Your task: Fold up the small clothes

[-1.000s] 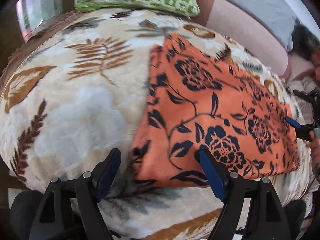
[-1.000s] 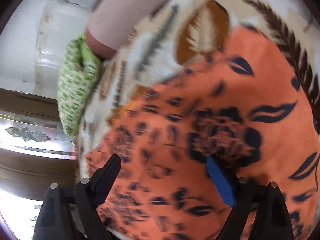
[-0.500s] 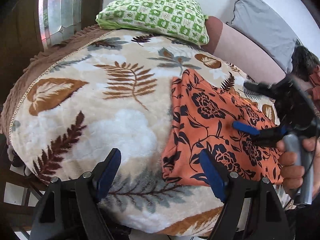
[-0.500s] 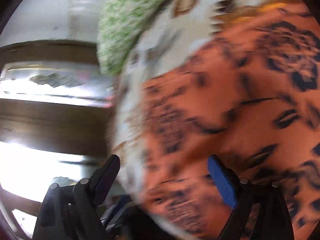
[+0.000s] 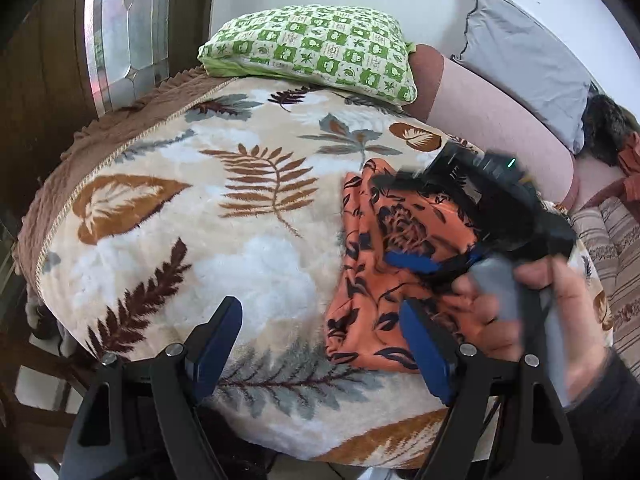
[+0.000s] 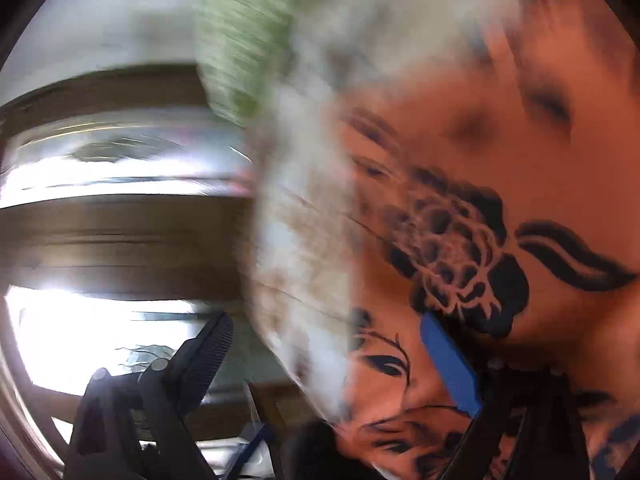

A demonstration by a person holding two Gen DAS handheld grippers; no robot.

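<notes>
Now my left gripper (image 5: pixel 320 344) sits higher and further back from the bed than a second ago: more of the leaf-patterned blanket (image 5: pixel 180 240), the green checked pillow (image 5: pixel 312 56) and the glass door panel (image 5: pixel 124 28) fit into its view. Its jaws are spread wide with nothing between them, hovering over the blanket's near edge, just as before.

The orange floral garment (image 5: pixel 376 288) lies on the right part of the blanket. Earlier it spread broad and flat; now it looks narrower, with its left side bunched into lengthwise ridges.

My right gripper (image 5: pixel 396 220) has swept in from the far right edge of the left view and is now over the middle of the garment, badly blurred, with my right hand (image 5: pixel 532 312) on its grey handle. One blue pad (image 5: pixel 412 261) rests low against the cloth. Its jaws are opening. In the right wrist view the orange cloth (image 6: pixel 520 160) fills the right half, the blue finger (image 6: pixel 452 364) lies against it, and the other finger (image 6: pixel 208 352) stands clear, so nothing is gripped.
</notes>
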